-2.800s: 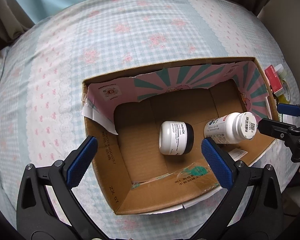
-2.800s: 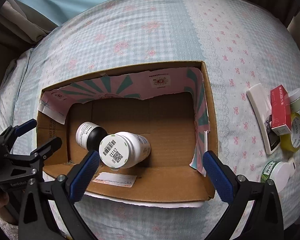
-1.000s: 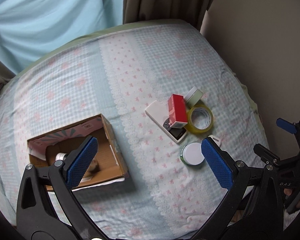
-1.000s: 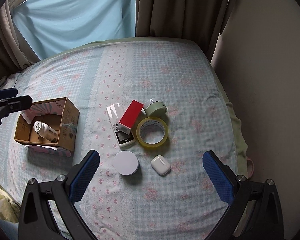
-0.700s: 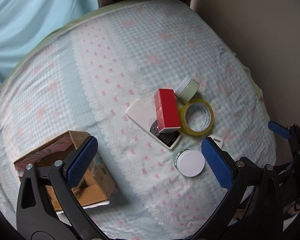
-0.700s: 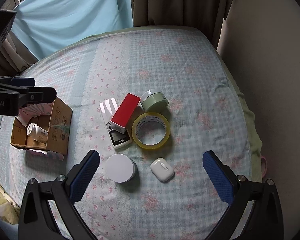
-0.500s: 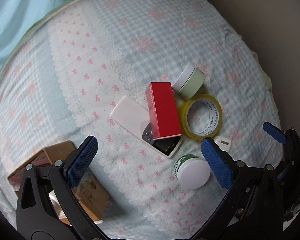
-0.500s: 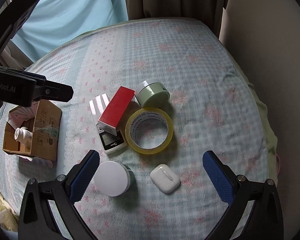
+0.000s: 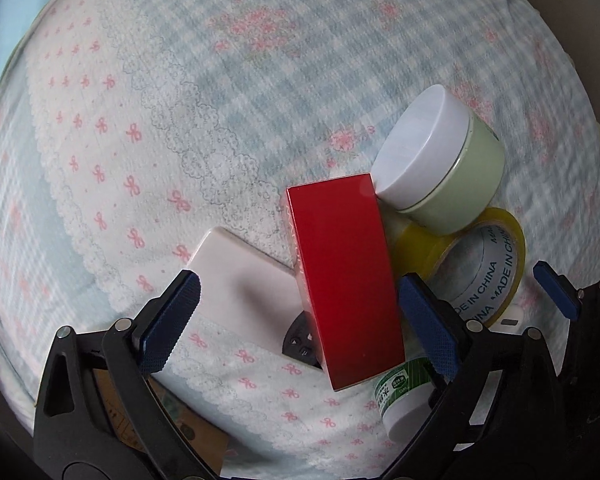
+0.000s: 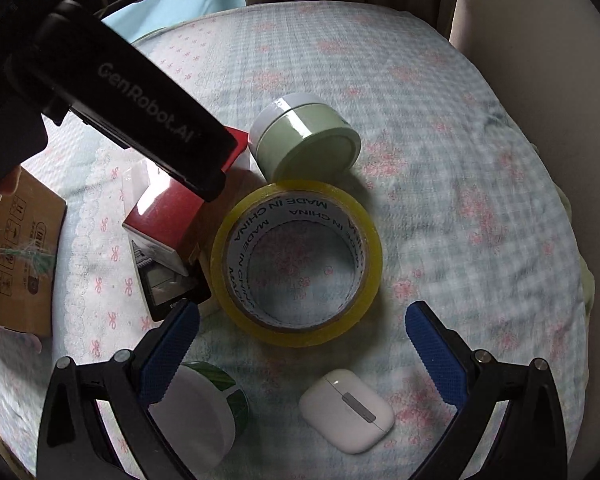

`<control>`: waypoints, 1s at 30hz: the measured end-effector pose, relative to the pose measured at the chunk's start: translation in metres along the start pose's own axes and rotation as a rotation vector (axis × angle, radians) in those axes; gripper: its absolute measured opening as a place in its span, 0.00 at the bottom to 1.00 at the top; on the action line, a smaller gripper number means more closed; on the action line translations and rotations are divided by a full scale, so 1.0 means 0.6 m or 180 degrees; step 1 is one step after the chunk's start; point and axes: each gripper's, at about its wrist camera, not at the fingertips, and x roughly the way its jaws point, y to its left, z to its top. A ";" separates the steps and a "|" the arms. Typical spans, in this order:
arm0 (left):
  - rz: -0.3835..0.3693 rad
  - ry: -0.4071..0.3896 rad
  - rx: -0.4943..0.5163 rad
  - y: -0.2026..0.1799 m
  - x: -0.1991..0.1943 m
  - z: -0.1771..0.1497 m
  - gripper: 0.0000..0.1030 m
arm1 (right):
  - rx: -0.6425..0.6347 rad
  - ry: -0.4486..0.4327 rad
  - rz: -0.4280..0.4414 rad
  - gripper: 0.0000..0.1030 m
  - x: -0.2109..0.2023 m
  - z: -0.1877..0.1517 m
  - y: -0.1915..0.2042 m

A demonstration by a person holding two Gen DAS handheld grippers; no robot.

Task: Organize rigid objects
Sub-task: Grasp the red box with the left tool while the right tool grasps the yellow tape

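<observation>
On the bedspread point(image 9: 228, 92), a checked and flower-printed cover, a cluster of small rigid items lies together.

Red box point(image 9: 344, 276): long carton, lying flat across a white pocket scale point(image 9: 236, 280) whose dark button end shows beneath it. Its far end touches the pale green jar.

Pale green jar point(image 10: 304, 142): round, white lid, tipped on its side, leaning against the tape roll.

Tape roll point(image 10: 296, 260): yellow, lying flat, "MADE IN CHINA" printed inside its core; just beside the red box and the scale.

White-lidded jar point(image 10: 198, 412): green label, near the tape roll, partly behind a finger of the right gripper.

White earbud case point(image 10: 346, 410): lying flat on the cover, near the tape roll, apart from the rest.

Cardboard box point(image 10: 18, 256): at the left edge of the right wrist view, well apart from the cluster; contents not visible.

Left gripper point(image 9: 300, 320): pointed down over the red box and scale, blue pads spread wide and closing, with the near end of the red box between them; the pads do not press on it.

Right gripper point(image 10: 298, 354): fingers spread wide, nothing pinched, above the cover with the tape roll just ahead and the earbud case between the fingers lower in view.
</observation>
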 end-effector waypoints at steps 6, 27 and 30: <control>0.0006 0.0155 0.0032 -0.015 0.022 0.006 0.81 | -0.0059 -0.0041 -0.0037 1.00 0.021 0.005 0.000; -0.0282 0.0192 -0.0096 -0.018 0.018 -0.006 0.42 | -0.0387 -0.0205 0.0122 0.94 0.026 0.023 0.010; -0.0381 0.0178 -0.0197 -0.005 0.011 -0.017 0.41 | -0.0339 -0.0199 0.0160 0.94 0.016 0.018 0.008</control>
